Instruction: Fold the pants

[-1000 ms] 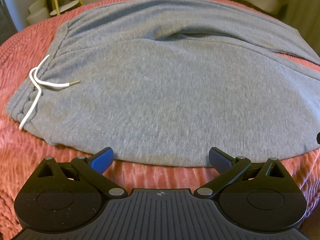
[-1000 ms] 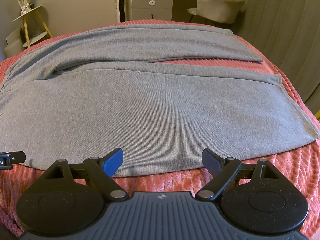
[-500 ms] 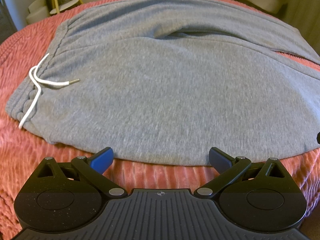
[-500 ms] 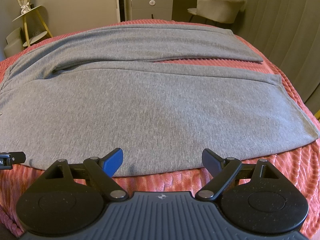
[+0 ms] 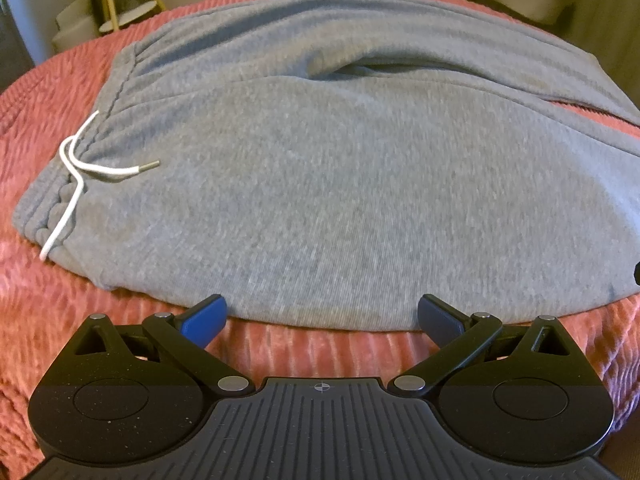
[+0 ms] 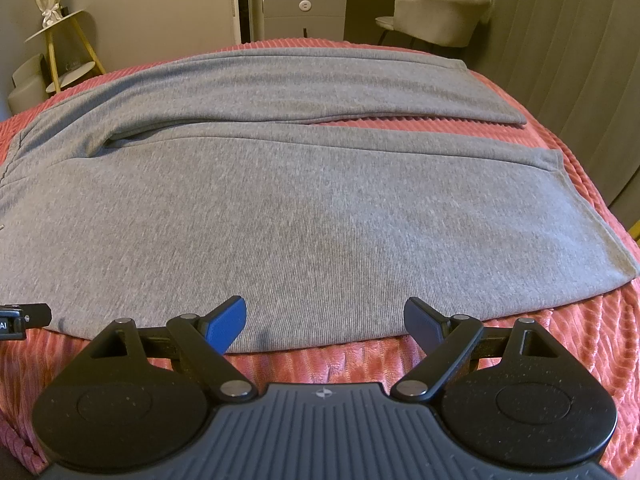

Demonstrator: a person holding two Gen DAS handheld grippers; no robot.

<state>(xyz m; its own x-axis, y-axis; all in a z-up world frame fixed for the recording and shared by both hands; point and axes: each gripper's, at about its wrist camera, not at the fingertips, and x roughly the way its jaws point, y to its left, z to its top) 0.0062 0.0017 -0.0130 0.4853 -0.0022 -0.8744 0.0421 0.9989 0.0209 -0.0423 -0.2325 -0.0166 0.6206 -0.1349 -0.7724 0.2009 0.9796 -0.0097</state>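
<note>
Since a second ago: left gripper [image 5: 322,314] slightly nearer the waistband end of the pants, with motion blur across the left view; right gripper [image 6: 324,320] unmoved, and no change in the garment.

Grey pants [image 6: 304,216] spread flat on a bed with a ribbed coral bedspread [image 6: 592,328], nothing folded yet. Long axis side to side across both views: waistband with white drawstring [image 5: 80,168] at the left end, leg hems [image 6: 560,168] at the right end. Two legs side by side, one just beyond the near hem of the pants and one behind it, a thin wedge of bedspread showing between them toward the hems.

Both pairs of fingers spread wide, holding nothing. Left pair at the near edge of the pants, closer to the drawstring; right pair at the same near edge, farther toward the hems. Tips just short of the cloth or barely over it; contact not clear. Judged: fabric dead ahead of both, so a grab of the near edge and a carry over the far leg looks like the opening fold.

Readable writing: only the letters "AI" on a black part [image 6: 20,320] at the left of the right view, likely the other gripper. No brand or label visible on the pants.
</note>
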